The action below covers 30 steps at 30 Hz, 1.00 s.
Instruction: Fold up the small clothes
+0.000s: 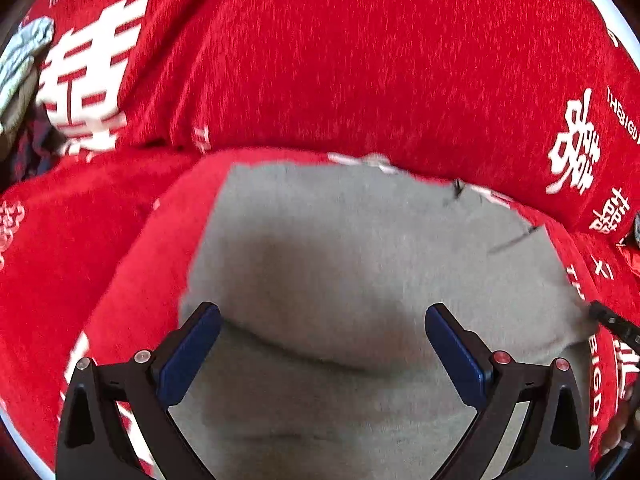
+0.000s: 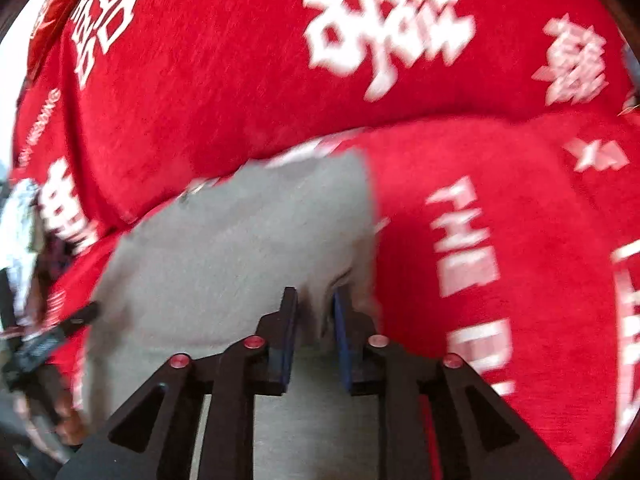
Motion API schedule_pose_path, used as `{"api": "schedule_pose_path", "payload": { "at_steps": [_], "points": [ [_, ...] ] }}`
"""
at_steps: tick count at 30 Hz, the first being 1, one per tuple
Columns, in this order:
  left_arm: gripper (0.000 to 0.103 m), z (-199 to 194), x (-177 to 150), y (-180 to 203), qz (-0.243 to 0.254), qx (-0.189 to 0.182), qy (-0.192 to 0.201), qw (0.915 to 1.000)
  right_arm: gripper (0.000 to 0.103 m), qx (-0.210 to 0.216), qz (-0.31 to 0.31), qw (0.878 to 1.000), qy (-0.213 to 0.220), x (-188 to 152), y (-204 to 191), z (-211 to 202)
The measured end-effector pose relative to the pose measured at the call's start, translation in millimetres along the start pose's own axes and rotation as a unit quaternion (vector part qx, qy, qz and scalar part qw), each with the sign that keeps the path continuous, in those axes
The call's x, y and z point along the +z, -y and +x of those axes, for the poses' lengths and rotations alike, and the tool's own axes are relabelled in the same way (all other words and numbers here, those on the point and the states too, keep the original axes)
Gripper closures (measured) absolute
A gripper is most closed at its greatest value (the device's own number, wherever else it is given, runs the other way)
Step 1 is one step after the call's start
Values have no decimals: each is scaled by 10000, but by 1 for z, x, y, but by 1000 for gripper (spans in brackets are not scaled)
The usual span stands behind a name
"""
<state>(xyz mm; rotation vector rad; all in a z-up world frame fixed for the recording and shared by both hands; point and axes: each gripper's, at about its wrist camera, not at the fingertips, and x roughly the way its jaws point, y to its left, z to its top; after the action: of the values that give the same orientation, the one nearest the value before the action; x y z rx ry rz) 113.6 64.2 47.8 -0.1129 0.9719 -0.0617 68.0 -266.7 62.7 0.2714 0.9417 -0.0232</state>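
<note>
My right tongs [image 2: 314, 304] pinch the grey garment [image 2: 224, 248] at its right edge; left tongs [image 1: 322, 320] gape, directly over it.

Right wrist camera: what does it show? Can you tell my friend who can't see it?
The right gripper has its jaws nearly shut, pinching a fold of grey cloth. The cloth lies on a red blanket with white characters and letters. The picture is blurry.
</note>
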Motion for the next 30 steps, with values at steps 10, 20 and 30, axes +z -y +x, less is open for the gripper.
{"api": "schedule_pose_path", "payload": {
  "at_steps": [10, 20, 30],
  "points": [
    [1, 56, 2, 3, 491, 396, -533, 9966, 36, -40, -1060, 9908, -845, -6, -70, 65],
    [1, 37, 1, 5, 589, 406, -293, 9970, 36, -438, -1299, 9893, -503, 0, -90, 50],
    [1, 22, -21, 6, 563, 420, -396, 9967, 33, -425, -1647, 9822, -791, -29, -119, 41]
  ]
}}
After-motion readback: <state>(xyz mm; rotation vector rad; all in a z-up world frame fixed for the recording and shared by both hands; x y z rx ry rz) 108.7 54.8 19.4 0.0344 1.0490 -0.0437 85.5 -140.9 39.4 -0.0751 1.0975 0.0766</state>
